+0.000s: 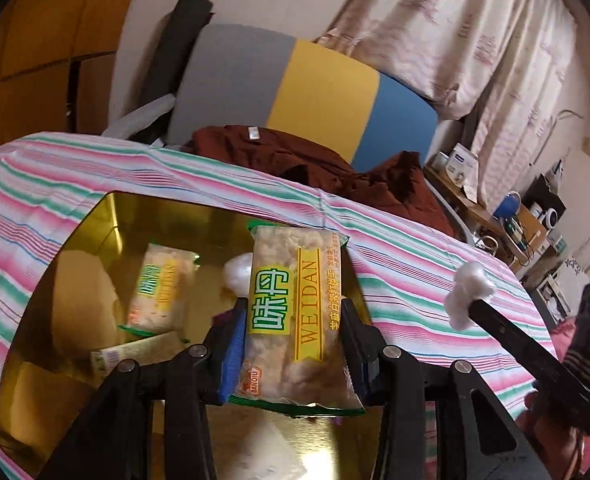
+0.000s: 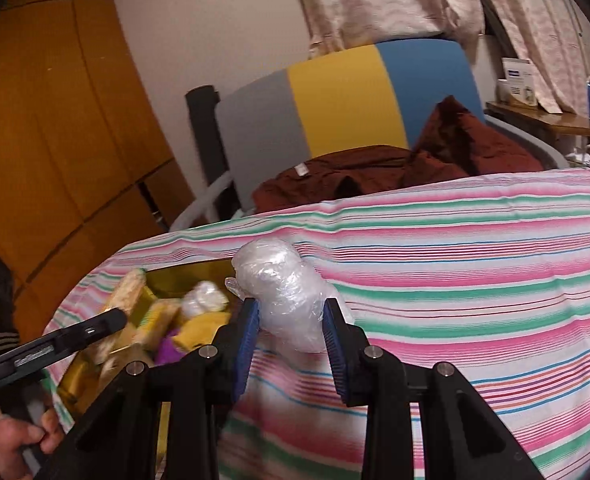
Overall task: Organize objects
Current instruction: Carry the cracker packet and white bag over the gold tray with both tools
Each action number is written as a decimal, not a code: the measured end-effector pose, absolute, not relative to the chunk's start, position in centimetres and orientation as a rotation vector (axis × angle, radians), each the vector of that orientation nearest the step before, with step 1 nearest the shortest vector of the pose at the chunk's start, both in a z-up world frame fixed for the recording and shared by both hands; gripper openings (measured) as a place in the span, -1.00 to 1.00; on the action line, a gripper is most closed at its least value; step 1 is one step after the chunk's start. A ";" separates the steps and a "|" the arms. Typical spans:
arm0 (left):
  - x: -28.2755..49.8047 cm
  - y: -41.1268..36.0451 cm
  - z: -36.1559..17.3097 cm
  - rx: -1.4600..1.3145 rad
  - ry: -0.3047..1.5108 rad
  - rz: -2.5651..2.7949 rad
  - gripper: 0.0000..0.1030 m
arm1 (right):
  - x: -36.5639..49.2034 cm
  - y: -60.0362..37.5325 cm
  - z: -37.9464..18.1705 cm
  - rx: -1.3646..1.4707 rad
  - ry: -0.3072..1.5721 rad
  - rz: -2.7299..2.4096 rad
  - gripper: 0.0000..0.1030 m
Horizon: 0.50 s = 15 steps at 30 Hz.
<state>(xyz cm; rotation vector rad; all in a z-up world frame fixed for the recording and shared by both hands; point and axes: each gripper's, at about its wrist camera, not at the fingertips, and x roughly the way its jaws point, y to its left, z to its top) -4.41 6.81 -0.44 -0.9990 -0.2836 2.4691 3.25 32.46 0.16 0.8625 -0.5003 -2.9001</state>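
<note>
My left gripper is shut on a clear snack packet with a yellow and green label, held above a shiny gold tray. The tray's mirror bottom reflects the packet, and a small wrapped item lies in it. My right gripper is shut on a white wad of crumpled plastic wrap, held over the striped cloth just right of the tray. In the left wrist view the right gripper's arm shows at the right with the wad at its tip.
The table is covered by a pink, green and white striped cloth. A dark red garment lies at its far edge before a grey, yellow and blue chair back. A cluttered shelf stands at far right.
</note>
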 end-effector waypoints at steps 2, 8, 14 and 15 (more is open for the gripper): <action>-4.7 6.2 -0.6 -1.006 -0.297 2.478 -0.14 | 3.3 31.5 0.4 0.854 -0.486 -2.873 -0.37; -5.5 5.2 -1.3 -1.051 -0.311 2.482 -0.14 | 3.3 28.7 0.8 0.836 -0.455 -2.811 -0.37; -7.0 5.2 -1.7 -1.113 -0.292 2.469 -0.14 | 3.4 27.8 0.7 0.843 -0.445 -2.797 -0.37; -7.3 5.0 -1.8 -1.127 -0.290 2.475 -0.14 | 3.4 27.7 0.8 0.844 -0.446 -2.798 -0.37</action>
